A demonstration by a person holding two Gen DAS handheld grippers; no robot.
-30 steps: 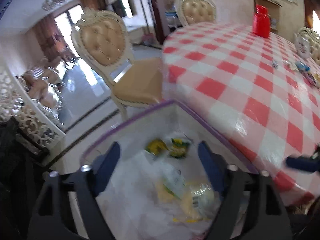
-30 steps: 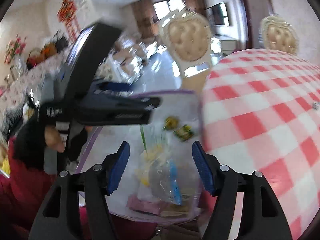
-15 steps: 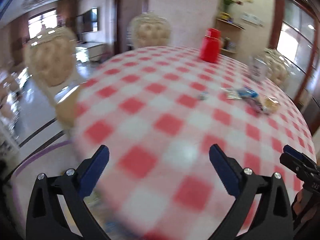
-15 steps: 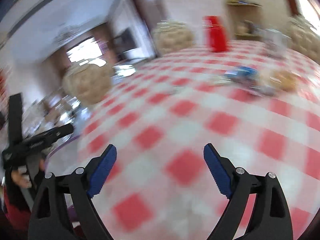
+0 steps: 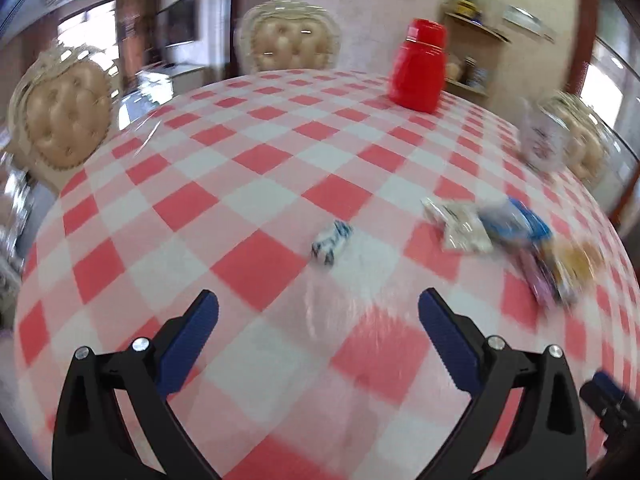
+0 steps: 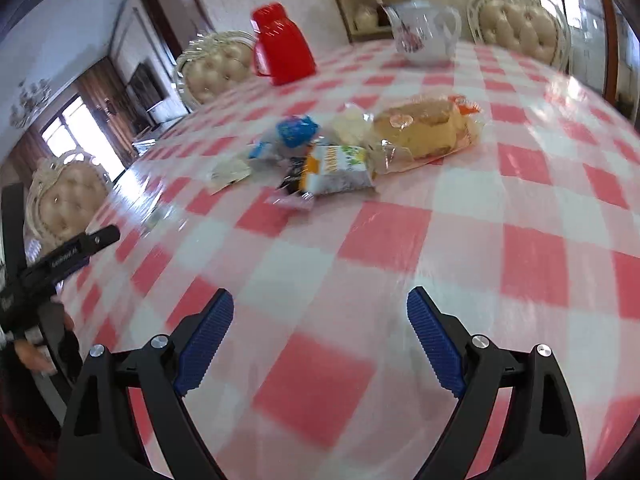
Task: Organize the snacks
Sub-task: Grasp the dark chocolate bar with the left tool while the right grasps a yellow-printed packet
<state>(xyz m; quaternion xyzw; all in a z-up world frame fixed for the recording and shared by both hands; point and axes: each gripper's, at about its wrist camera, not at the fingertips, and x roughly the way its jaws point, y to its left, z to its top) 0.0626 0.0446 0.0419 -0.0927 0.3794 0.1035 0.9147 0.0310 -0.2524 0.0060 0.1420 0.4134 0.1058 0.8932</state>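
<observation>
Right wrist view: right claw (image 6: 320, 320) gapes wide and empty over bare bench (image 6: 460, 248), snack pile (image 6: 360, 148) beyond. Left claw (image 5: 318, 320) is likewise wide; one small wrapped snack (image 5: 331, 240) lies ahead.

Snack heap (image 6: 360, 152) on table (image 6: 460, 240); jug (image 6: 282, 50), probably teapot (image 6: 424, 34), behind.

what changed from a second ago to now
Both grippers swung away from the snack-filled bag onto the checked table. The left gripper and right gripper stand wider open, both empty. The snack pile and red jug stayed put.
</observation>
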